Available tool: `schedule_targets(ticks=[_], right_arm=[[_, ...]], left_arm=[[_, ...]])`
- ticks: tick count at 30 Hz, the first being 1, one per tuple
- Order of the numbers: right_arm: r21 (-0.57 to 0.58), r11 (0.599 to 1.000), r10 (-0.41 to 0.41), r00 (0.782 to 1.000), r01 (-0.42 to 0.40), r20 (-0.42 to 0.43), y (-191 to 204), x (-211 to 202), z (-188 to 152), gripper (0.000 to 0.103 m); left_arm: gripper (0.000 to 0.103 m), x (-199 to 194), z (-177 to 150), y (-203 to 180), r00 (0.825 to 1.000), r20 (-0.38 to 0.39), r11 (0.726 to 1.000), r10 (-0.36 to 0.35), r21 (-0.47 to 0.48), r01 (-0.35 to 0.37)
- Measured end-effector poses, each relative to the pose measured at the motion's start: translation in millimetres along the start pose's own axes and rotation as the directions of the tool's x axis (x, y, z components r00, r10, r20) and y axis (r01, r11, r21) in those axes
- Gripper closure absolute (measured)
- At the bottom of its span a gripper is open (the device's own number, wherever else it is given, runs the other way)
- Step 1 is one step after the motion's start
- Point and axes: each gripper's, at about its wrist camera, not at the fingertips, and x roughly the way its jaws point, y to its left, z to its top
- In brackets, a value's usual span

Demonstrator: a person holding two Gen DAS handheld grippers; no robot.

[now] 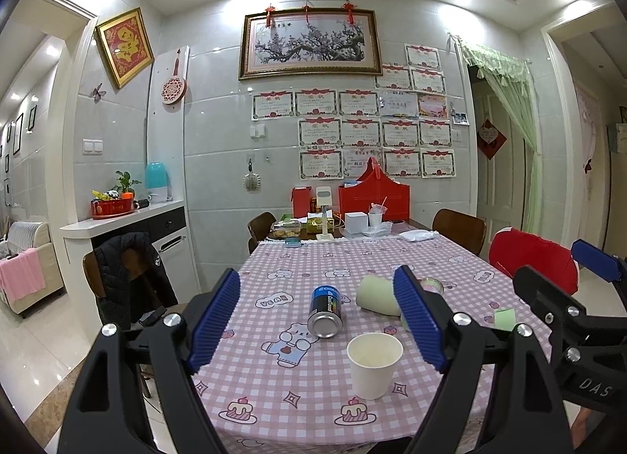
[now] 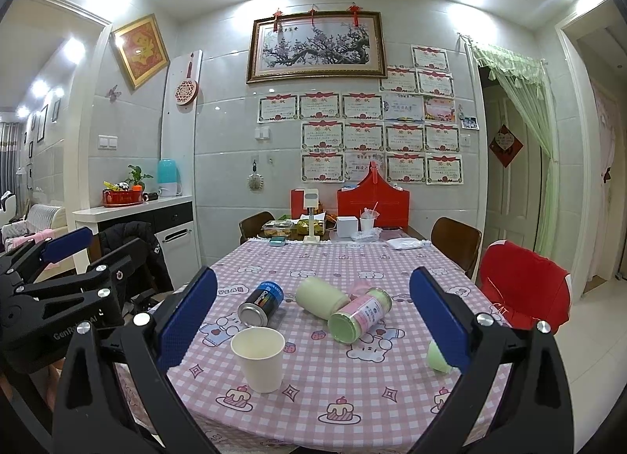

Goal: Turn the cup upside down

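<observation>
Now both tongs (image 1: 319, 317) (image 2: 313, 317) gape — cup (image 1: 374, 364) upright on pink checked tablecloth (image 1: 298, 383), tiled dining rm.

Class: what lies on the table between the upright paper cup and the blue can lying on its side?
Only bare tablecloth separates paper cup and can, clearest in the right wrist view.

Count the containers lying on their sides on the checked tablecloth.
3, maybe more hidden. Blue-labelled metal can behind the upright white paper cup; plain cream cylindrical bottle mid-table; pink-labelled bottle with pale green cap leaning against it. A small green object is partly hidden by the right jaws.
</observation>
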Motion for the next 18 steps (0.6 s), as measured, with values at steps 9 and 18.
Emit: schedule_targets(ticks=[9,18], right_arm=[[0.001,1.000,0.006,1.000,-0.006,-0.003,1.4,0.0,-1.4,0.008],[0.002,1.000,0.003,1.000,-0.003,-0.009,0.6,0.6,-1.4,0.008]], left_arm=[[0.023,2.3,-1.7,0.9,1.000,-0.002,1.000,0.012,0.002,-0.012],[0.023,2.5,-1.6,1.6,1.000,-0.004,1.000,0.010,0.003,-0.010]])
